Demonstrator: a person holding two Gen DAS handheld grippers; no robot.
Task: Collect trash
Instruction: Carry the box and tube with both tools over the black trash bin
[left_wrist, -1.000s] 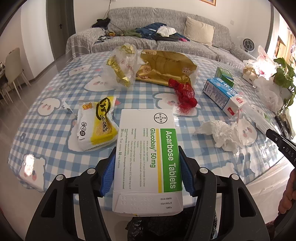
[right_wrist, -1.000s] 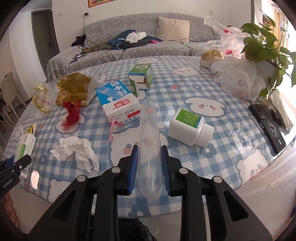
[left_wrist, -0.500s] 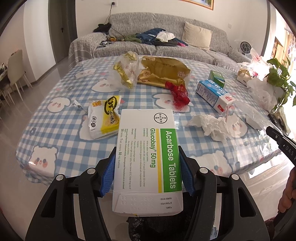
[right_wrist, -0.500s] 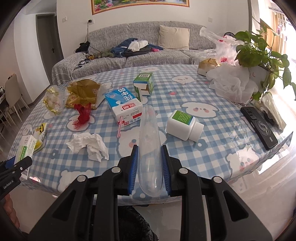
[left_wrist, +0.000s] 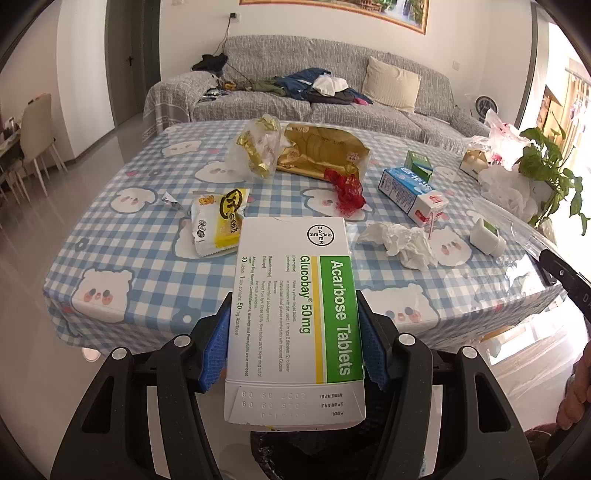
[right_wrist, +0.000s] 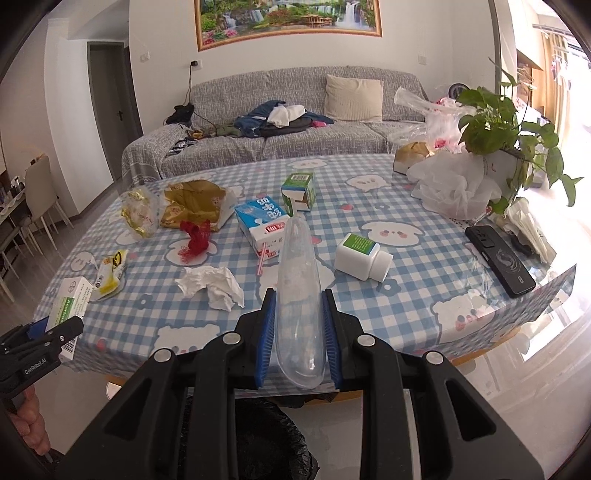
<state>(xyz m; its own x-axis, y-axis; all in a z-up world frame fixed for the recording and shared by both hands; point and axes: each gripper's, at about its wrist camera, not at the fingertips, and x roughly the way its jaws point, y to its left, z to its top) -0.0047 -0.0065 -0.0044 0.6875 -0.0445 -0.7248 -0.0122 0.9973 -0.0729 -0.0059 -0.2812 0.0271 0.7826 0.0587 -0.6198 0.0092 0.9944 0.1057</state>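
Both grippers have drawn back from the counter (left_wrist: 155, 258) — left gripper (left_wrist: 293, 343) clamps light, crushable tablet box (left_wrist: 295, 306) by its sides; right gripper (right_wrist: 299, 332), jaws narrow, pinches slippery clear plastic tube (right_wrist: 297, 295) at six o'clock.

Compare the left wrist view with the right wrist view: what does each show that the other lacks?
Only the left wrist view shows the left gripper head-on, clamping the Acarbose tablet box. Only the right wrist view shows the right gripper shut on a clear plastic tube, plus the black phone. Both show the crumpled tissue, milk carton and white pill bottle on the checkered table.
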